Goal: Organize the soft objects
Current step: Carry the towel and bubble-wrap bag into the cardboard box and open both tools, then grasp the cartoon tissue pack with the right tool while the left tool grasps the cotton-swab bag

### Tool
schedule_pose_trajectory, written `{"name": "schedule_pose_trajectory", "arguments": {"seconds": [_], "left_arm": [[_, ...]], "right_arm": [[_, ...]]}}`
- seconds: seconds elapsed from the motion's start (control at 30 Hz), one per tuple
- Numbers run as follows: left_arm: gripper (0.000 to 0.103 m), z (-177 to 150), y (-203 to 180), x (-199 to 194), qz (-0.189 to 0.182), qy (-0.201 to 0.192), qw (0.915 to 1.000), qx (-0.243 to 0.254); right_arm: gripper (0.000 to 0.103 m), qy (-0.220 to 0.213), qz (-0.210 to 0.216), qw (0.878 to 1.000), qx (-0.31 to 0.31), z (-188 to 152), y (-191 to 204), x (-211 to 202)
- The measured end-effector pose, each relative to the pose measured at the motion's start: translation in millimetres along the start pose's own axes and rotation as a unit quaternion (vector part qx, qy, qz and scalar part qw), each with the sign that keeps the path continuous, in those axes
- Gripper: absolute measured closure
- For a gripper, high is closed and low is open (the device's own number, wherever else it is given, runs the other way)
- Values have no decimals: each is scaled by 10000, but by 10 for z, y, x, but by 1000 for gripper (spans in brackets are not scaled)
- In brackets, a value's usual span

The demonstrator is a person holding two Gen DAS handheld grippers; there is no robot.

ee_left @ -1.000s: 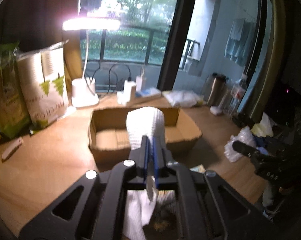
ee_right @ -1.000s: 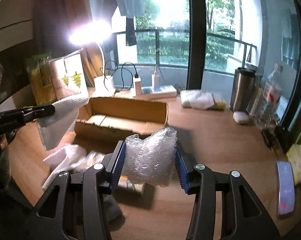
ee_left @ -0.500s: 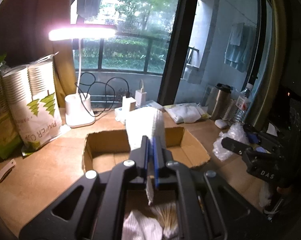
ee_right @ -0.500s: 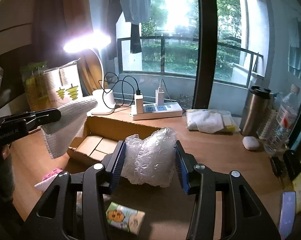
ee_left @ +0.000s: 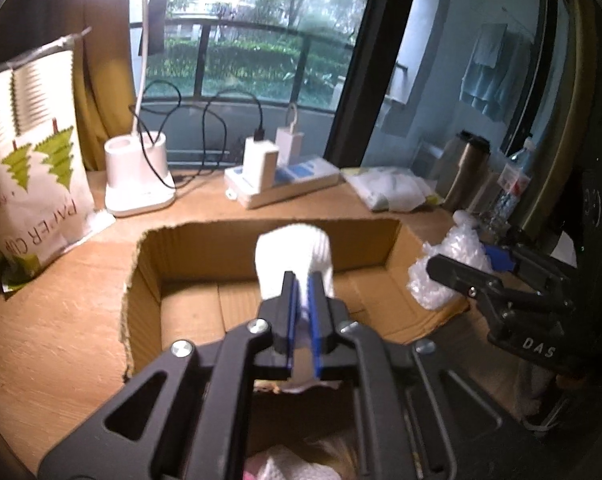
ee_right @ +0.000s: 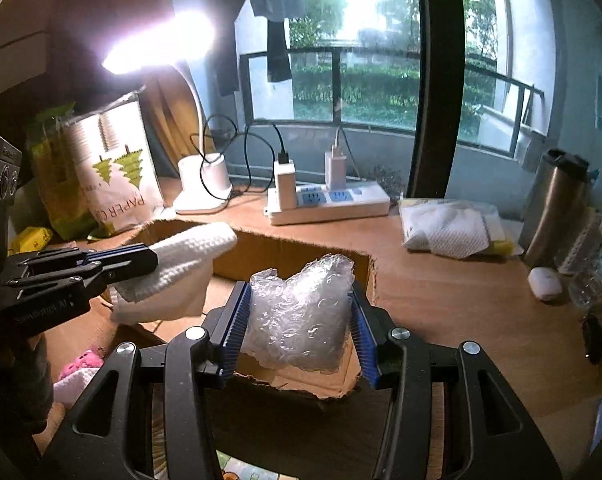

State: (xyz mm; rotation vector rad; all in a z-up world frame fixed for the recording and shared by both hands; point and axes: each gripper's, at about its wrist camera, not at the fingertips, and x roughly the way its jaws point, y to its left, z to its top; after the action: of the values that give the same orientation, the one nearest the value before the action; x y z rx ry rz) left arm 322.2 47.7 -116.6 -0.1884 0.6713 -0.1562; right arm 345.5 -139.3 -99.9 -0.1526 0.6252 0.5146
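Note:
My left gripper pinches a white waffle cloth over the open cardboard box. Its jaws are just starting to open, with the cloth still caught between the blue pads. In the right wrist view that cloth droops from the left gripper above the box's left end. My right gripper is shut on a crumpled wad of bubble wrap, held above the box's near right corner. The left wrist view shows the bubble wrap beside the box's right wall.
Behind the box stand a lit desk lamp, a power strip with chargers and a paper-cup bag. A folded white cloth pack, a steel tumbler and an earbud case lie right. A pink soft toy lies near left.
Both grippers have moved forward and a little down, from in front of the box to over it, each still carrying its load. A thin gap now shows between the left pads.

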Motion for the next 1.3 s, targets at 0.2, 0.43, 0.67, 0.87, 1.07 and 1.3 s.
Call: {"name": "schedule_pose_trajectory", "arguments": {"seconds": [0.2,0.43,0.67,0.87,1.07,1.3], "left_arm": [[79,-6,-22,-23,42,26,10000,-12],[35,-13,-22,-384,41,-296,9995,-119],[35,-137,-75,-732,102,-454,9989,-51],[35,-324,-141,-873,59,-420,9991,-65],[35,-518,-190,-905,45,-311,9994,-107],[34,-759,-216,-849,101,-79,9998,-161]], "right_arm": [[30,57,91,9999,97,2,-22,41],[29,-128,-22,9999,52,-4,62,-224],[29,-260,-109,9996,44,-102,169,-581],[29,-207,-157,9997,24,-261,281,-747],[22,-37,-192,9998,16,-493,330,-776],[20,348,-169,9992,30,-766,351,-608]]}}
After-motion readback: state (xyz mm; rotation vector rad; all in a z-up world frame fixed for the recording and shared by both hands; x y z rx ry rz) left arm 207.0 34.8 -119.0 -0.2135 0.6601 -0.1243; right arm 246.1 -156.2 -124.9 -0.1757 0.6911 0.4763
